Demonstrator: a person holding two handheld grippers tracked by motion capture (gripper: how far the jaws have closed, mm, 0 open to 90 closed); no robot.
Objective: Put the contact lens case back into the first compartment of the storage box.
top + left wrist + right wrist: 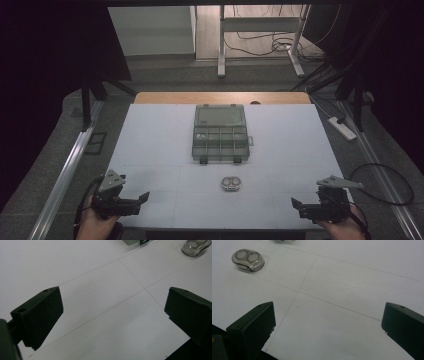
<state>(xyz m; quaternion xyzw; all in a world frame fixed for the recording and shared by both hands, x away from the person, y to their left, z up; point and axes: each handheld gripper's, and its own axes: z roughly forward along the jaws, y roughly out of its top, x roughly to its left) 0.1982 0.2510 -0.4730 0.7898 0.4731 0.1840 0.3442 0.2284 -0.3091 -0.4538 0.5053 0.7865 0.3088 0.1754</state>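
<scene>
A grey-green compartment box (pixel 220 134) lies in the middle of the white table (pixel 150 150), its clear lid folded back toward the far side. In front of it rests a small clear case (pixel 230 184) with two round wells, also seen as the clear case (pixel 195 247) and the clear case (pixel 248 260). My left gripper (pixel 141 201) rests at the near left corner, held by a hand, open with nothing between its jaws. My right gripper (pixel 296 205) is at the near right corner, open and empty too. Both point inward over bare table.
A wooden strip (pixel 222 97) edges the table's far side. A metal rail (pixel 65 172) runs along the left, a power strip (pixel 342 127) and cables lie on the floor at right. A white desk frame (pixel 260 40) stands beyond.
</scene>
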